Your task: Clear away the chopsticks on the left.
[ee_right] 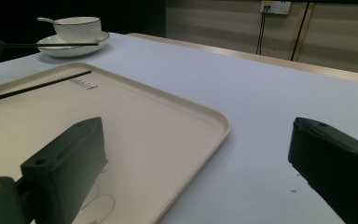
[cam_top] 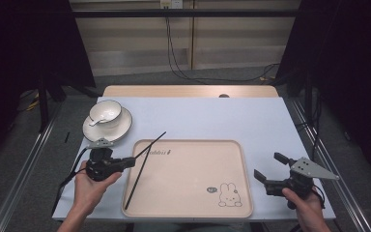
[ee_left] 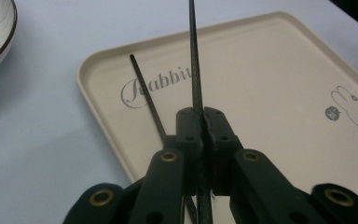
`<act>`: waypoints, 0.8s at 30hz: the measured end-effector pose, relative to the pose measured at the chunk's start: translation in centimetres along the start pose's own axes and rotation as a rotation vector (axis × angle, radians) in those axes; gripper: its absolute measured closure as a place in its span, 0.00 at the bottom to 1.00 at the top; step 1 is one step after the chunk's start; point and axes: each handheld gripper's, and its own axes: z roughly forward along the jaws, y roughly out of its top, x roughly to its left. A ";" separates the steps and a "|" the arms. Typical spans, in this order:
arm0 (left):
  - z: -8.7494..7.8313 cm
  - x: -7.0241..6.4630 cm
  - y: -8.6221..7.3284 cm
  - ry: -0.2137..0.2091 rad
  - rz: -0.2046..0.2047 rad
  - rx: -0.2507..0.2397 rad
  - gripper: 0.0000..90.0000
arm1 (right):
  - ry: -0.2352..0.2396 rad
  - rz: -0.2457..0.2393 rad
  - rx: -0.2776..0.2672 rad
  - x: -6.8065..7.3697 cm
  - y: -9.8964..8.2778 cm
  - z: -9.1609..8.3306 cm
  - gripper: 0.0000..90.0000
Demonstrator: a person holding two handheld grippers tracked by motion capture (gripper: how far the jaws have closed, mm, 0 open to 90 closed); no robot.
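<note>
1. Bowl [cam_top: 105,112] with spoon [cam_top: 98,119] on plate [cam_top: 107,126]; up and left of the left tongs [cam_top: 131,161], well apart from them; not involved.

2. Left tongs: jaws closed tight on one chopstick [cam_top: 150,144]; in the left gripper view the chopstick [ee_left: 196,79] runs straight out from between the pressed jaws, tip raised over the tray's [cam_top: 244,159] near-left corner, pointing up and right from the tongs.

3. Second chopstick [cam_top: 136,181] lies flat in the tray along its left edge, just right of and below the left tongs; in the left gripper view it [ee_left: 148,97] sits just left of the jaws and passes under them; contact with the jaws cannot be told.

4. Step in hand, by judgement: one chopstick is down in the tray, the other is being carried in to join it.

5. Next move, by judgement: lower the held chopstick until it lies level in the tray, roughly parallel to the first; then open; release too high and the stick may roll or bounce over the low rim.

6. Tray centre bare apart from the printed rabbit [cam_top: 229,195]; between the two tongs.

7. Right tongs [cam_top: 268,168]: jaws wide, holding nothing; at the tray's right edge, near the table [cam_top: 270,116] corner; the right gripper view shows tray rim [ee_right: 216,135] between the spread jaws.
</note>
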 end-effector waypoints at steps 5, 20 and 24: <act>0.5 -0.7 -0.7 0.039 -0.040 0.001 0.95 | 0.005 -0.002 0.001 0.0 0.0 0.0 0.04; 1.4 -1.0 -1.9 0.137 -0.082 0.061 0.95 | 0.006 -0.004 0.001 0.0 0.0 0.0 0.04; 1.8 -1.2 -2.1 0.154 -0.074 0.091 0.95 | 0.003 -0.005 0.000 0.0 0.0 0.0 0.04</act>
